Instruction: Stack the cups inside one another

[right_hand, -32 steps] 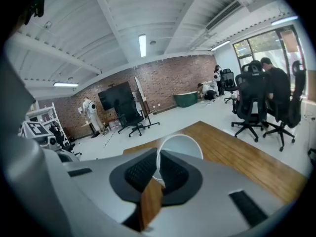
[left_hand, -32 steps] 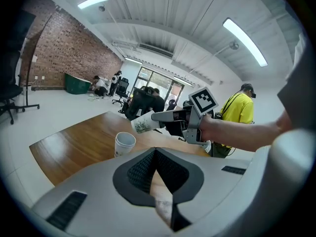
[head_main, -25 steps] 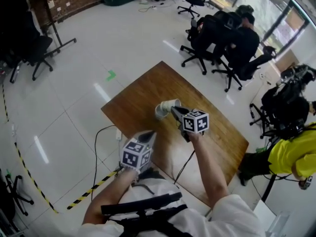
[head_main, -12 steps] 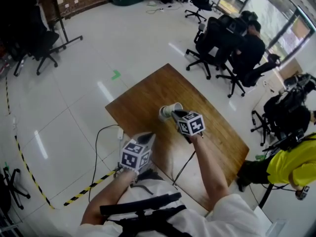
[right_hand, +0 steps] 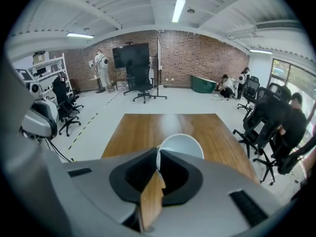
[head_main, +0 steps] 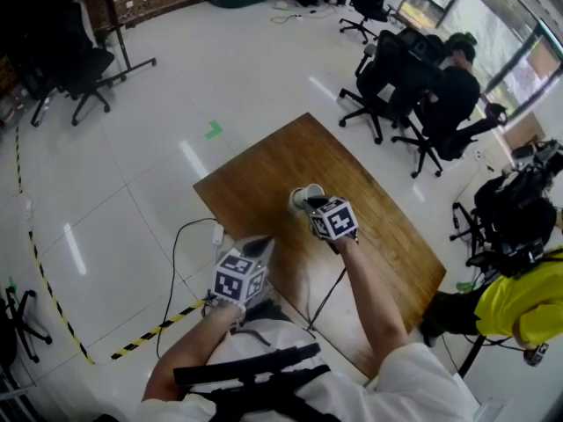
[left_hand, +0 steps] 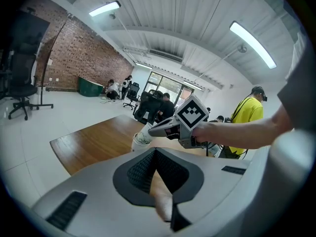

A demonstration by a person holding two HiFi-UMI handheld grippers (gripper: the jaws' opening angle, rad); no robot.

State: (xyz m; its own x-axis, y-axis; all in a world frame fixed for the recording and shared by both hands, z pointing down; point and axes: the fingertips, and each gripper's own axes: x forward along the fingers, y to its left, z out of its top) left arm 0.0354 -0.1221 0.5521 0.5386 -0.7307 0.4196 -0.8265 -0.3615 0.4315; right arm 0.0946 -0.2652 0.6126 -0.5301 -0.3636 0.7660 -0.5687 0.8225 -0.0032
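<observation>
Left tool (left_hand: 156, 151) jaws closed, right tool (left_hand: 152, 131) gripping white cup (left_hand: 140, 139), over wooden table (left_hand: 94, 141)

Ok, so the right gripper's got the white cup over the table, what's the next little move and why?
Probably ease the white cup down to stand on the table before opening. The right gripper pinches its rim wall, the cup looks tilted, and I see no other loose cup to nest. The left gripper is shut on nothing.

A wooden table (head_main: 264, 170) stands among black office chairs (head_main: 90, 67).
</observation>
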